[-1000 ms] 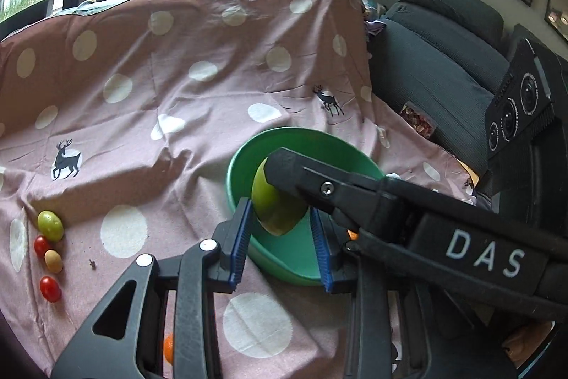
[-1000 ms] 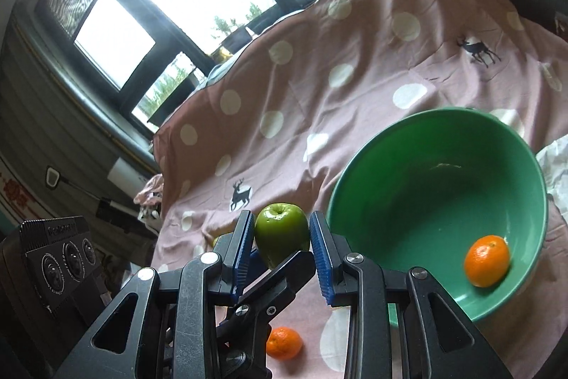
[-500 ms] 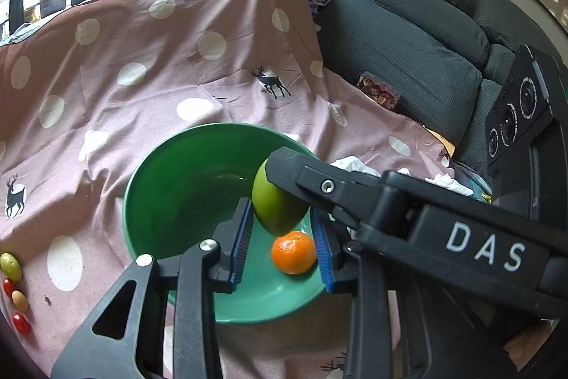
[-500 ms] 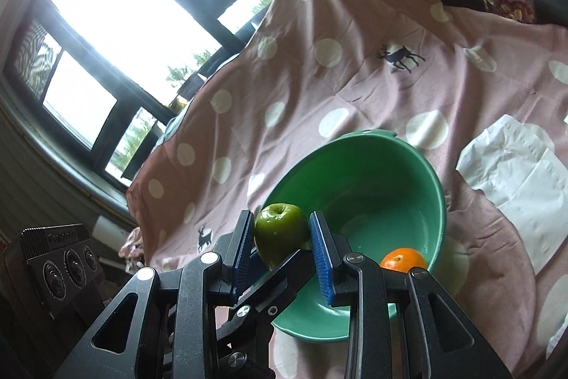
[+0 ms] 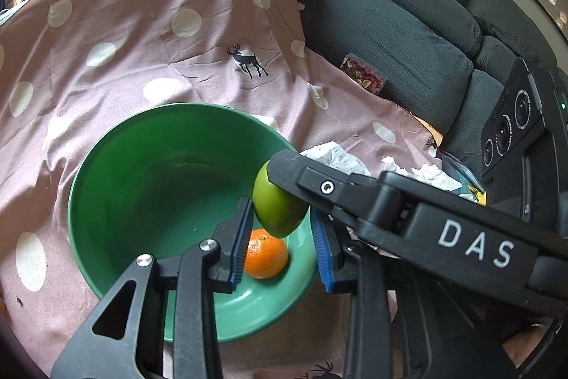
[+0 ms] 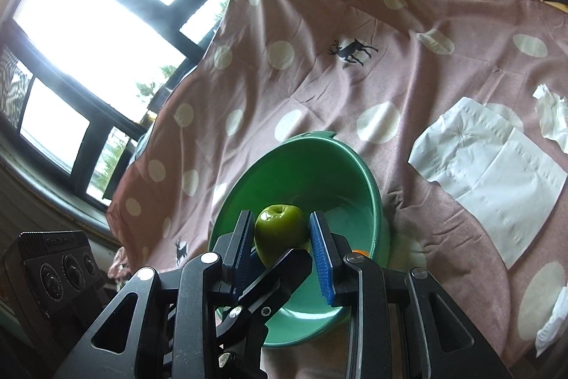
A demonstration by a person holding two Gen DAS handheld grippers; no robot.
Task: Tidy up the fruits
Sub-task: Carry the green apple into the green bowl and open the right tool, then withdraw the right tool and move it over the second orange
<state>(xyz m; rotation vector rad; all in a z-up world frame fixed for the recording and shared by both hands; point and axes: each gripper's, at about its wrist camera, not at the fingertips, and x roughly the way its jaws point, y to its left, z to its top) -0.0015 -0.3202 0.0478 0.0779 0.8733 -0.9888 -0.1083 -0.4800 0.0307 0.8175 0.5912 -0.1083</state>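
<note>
A green apple sits between the blue pads of both grippers, which cross each other over the green bowl. My right gripper is shut on the apple. My left gripper also closes on it from another side, its finger showing in the right wrist view. An orange mandarin lies in the bowl just under the apple; only a sliver of this mandarin shows in the right wrist view.
The bowl stands on a pink polka-dot cloth. White paper napkins lie to the bowl's right. A grey sofa with a snack packet stands behind. Windows are at the far left.
Both grippers carried the apple together from beside the bowl to over its inside. The small tomatoes on the left and the loose mandarin have left the views.
</note>
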